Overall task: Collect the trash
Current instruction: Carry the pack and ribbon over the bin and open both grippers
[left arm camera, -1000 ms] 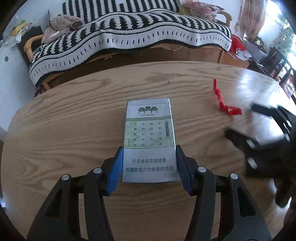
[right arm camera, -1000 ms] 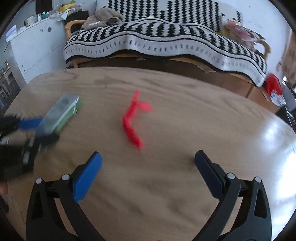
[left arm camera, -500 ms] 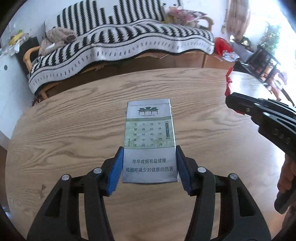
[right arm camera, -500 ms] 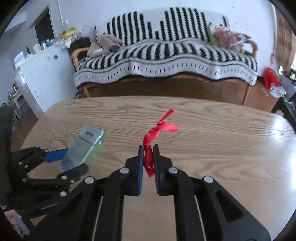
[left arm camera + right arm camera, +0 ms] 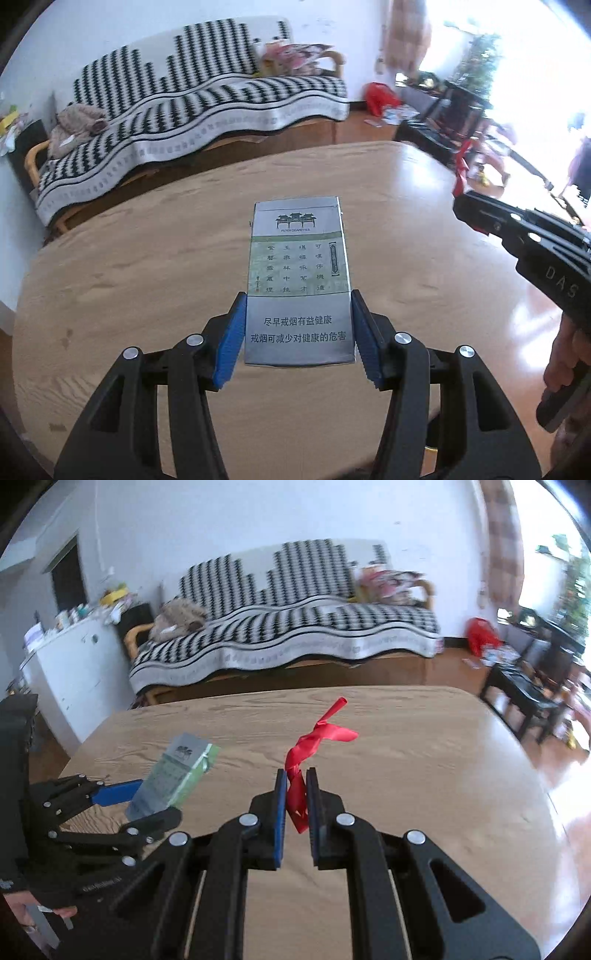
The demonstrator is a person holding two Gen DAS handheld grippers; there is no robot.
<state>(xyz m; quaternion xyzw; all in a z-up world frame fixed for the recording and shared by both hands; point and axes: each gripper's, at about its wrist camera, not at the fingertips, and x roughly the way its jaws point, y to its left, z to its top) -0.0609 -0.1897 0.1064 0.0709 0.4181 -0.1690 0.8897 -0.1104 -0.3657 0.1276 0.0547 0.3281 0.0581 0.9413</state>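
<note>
Right, hidden bits first: in the left wrist view the right tool (image 5: 476, 218) enters from 3 o'clock, cut off by the frame edge, tips seen side-on so their gap can't be read there; only a sliver of the red ribbon (image 5: 461, 173) shows above them against a blown-out, blurred background. The near end of the cigarette pack (image 5: 299, 280) ends between the pads; its underside is not visible.

Left tool (image 5: 298, 332): blue pads (image 5: 231, 343) pressed on both long sides of the cigarette pack, gripping it by the near half. Pack face up, far end pointing to 12 o'clock, held clear above the wooden surface (image 5: 129, 277).

Right tool (image 5: 295, 812): nearly closed, pinching the red ribbon (image 5: 299, 775) between the blue pads (image 5: 279, 819). Ribbon's lower end hangs between the pads; the rest twists up toward 12–1 o'clock, off the surface (image 5: 424, 775).

From the right wrist view, the left tool (image 5: 147, 805) sits at 9 o'clock with the pack (image 5: 173, 771) tilted up in it; its body runs out of frame, edge blurred.

Beyond the surface at 12 o'clock: sofa with a black-and-white throw (image 5: 295, 627). White cabinet (image 5: 74, 672) at 10 o'clock, clutter on top too blurred to identify.
</note>
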